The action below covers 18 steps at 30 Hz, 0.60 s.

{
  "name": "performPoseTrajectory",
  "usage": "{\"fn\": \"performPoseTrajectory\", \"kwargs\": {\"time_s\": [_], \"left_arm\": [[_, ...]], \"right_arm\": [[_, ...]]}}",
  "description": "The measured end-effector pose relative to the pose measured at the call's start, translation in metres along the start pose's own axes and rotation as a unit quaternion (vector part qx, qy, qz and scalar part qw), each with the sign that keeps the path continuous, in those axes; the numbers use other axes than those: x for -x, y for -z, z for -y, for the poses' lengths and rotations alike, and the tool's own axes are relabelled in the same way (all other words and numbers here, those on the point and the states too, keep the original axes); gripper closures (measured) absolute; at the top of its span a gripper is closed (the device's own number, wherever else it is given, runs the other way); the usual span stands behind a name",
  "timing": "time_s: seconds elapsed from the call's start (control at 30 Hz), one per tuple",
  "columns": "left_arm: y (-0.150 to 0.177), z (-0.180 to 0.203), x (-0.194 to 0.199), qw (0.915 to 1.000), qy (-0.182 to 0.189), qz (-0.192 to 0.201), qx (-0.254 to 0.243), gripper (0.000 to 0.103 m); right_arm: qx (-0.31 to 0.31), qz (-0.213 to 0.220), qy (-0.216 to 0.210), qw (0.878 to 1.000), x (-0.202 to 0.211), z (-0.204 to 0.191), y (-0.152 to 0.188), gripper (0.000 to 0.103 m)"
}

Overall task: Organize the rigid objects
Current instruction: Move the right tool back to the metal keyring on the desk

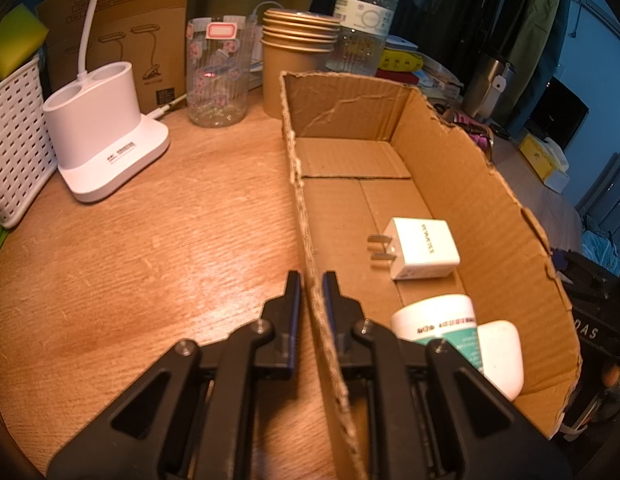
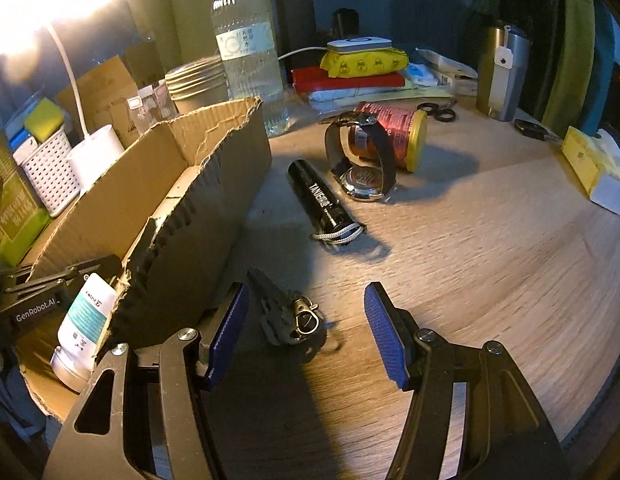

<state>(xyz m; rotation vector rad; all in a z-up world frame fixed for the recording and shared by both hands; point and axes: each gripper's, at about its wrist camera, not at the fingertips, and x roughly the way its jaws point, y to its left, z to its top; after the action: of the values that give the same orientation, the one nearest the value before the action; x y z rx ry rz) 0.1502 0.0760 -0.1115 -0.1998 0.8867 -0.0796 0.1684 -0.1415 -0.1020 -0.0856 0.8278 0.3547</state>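
Inside box (image 1: 461,184): one charger (image 1: 423,249), one tube (image 1: 437,318), perhaps.

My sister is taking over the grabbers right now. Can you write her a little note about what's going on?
Left gripper: shut on the cardboard box wall, holding it steady.
Right gripper: open, empty, over the multitool on the table.
Done: white charger, lotion tube and a white case lie in the box.
Left: the multitool, black flashlight, wristwatch and red can are outside the box. The multitool is probably next.
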Motion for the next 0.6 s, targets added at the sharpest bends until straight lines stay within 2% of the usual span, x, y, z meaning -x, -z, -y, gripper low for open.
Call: {"fn": "performPoseTrajectory", "kwargs": {"time_s": [0.43,0.6], "left_arm": [[0.0000,-0.0001,0.0000,1.0000,0.000,0.000,0.000,0.091],[0.0000,0.0000,0.0000,1.0000,0.000,0.000,0.000,0.091]], "right_arm": [[0.015,-0.021,0.007,1.000,-0.0066,-0.0033,0.0015,0.040],[0.029,-0.023,0.011,0.999,-0.0072,-0.0073,0.0021,0.049]]}}
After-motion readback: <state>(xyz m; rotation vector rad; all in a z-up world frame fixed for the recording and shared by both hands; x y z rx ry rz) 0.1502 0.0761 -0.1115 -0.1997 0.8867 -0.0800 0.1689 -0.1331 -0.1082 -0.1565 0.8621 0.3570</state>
